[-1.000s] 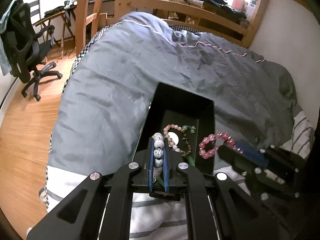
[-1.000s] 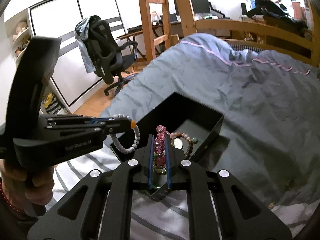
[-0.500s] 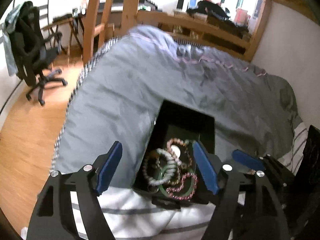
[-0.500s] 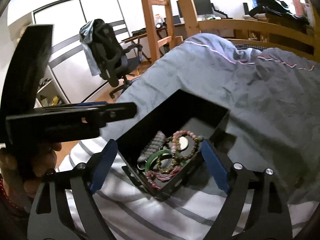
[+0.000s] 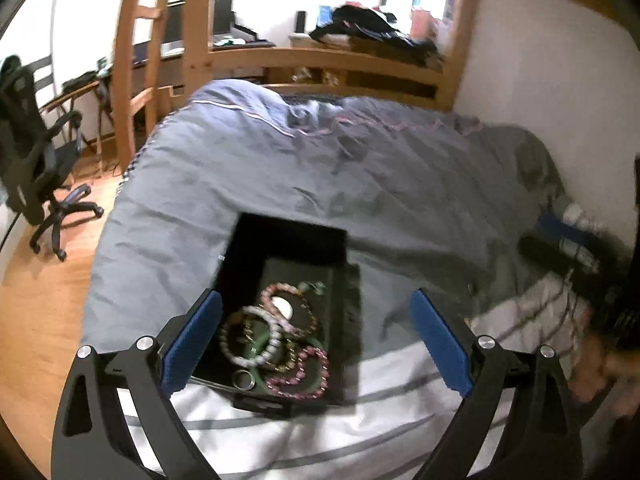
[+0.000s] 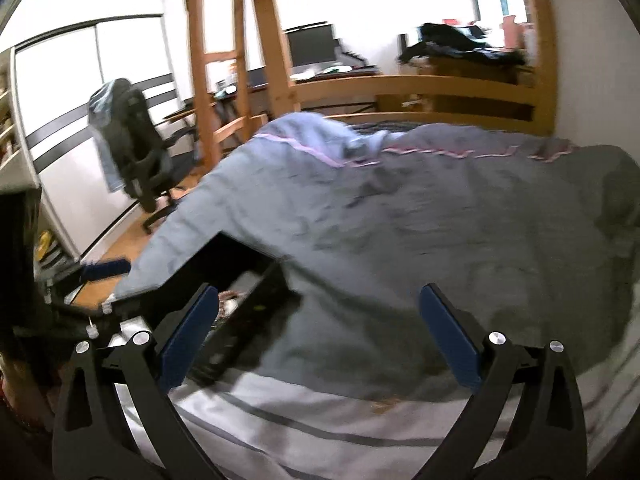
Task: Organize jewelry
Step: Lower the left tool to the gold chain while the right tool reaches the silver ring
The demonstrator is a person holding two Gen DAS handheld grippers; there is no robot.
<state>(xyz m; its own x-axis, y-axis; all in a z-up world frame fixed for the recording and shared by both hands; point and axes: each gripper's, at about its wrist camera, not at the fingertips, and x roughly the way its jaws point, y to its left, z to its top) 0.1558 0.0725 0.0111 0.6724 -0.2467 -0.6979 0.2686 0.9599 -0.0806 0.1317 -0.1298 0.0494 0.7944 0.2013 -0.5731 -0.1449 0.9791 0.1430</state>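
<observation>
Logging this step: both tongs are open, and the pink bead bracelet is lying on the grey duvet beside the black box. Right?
Not quite. The left wrist view shows the pink bracelet lying inside the black box, not on the duvet. The left tongs and right tongs are open and empty.

At lower centre of the left wrist frame, bracelets [image 5: 276,340] lie in a box [image 5: 280,236] on the bed [image 5: 280,168], an office chair [image 5: 36,160] at far left.

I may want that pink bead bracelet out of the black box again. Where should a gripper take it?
Grip the pink bead bracelet on its near arc, coming down from above with one finger inside the loop: it lies flat at the black box's near end, beside the green bangle.
</observation>
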